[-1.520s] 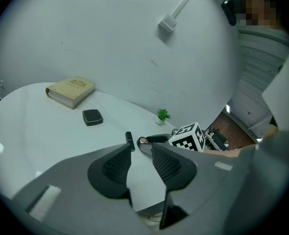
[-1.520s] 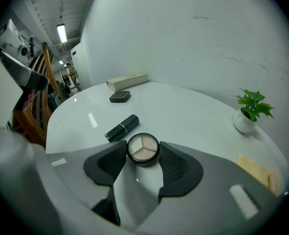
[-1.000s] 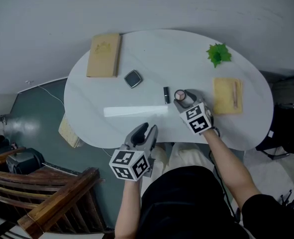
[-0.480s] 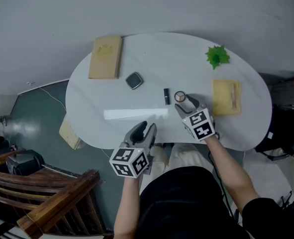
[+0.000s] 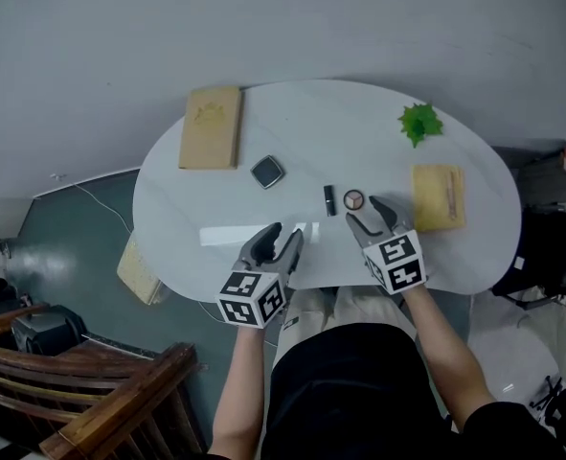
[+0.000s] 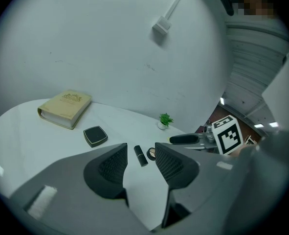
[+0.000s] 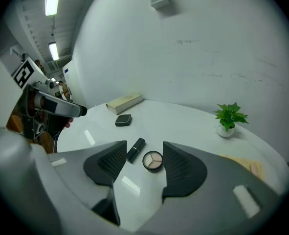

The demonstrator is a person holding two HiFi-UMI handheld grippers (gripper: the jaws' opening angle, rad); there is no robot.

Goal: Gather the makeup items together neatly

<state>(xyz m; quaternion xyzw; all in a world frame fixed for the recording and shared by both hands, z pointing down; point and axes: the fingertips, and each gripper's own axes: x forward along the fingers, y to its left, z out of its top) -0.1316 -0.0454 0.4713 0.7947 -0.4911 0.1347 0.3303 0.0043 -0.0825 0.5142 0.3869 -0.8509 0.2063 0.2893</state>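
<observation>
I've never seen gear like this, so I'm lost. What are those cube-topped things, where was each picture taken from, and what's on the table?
There is no robot here. A person holds a two-jaw tool in each hand, the left gripper and the right gripper; the patterned cubes are part of them. One picture comes from a camera on the person's head, looking down. The other two cameras ride on the grippers and look along their jaws. On the white table lie a tan book, a square black compact, a black lipstick, a round three-shade palette, a potted plant and a tan pad. Nothing is held: the left jaws are opening with nothing between them, and the right jaws stand apart, the palette just ahead.
</observation>
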